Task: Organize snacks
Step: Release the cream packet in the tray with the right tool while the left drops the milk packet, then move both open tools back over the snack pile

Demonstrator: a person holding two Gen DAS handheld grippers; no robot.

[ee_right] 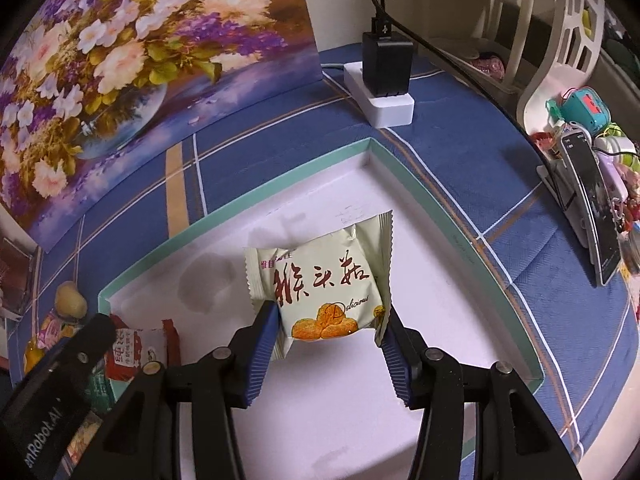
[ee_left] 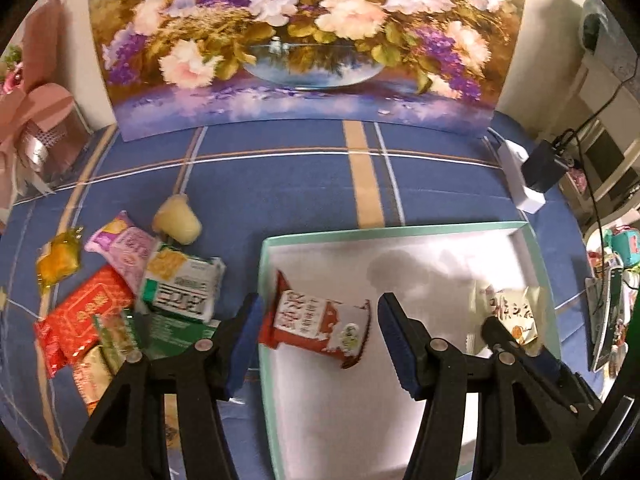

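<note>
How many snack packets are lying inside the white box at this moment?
2. A red and white packet lies near the left wall of the box, under the left gripper. A cream packet lies further right, between the right gripper fingers. The grippers may hide others.

We see a blue plaid cloth [ee_left: 280, 188] covering the surface. On it lie a mint-rimmed white tray [ee_left: 400, 229], a heap of snack packets [ee_left: 132, 300] left of the tray, a pale jelly cup [ee_left: 176, 222], a white power strip [ee_right: 380, 100] and a propped flower painting [ee_left: 300, 40]
</note>
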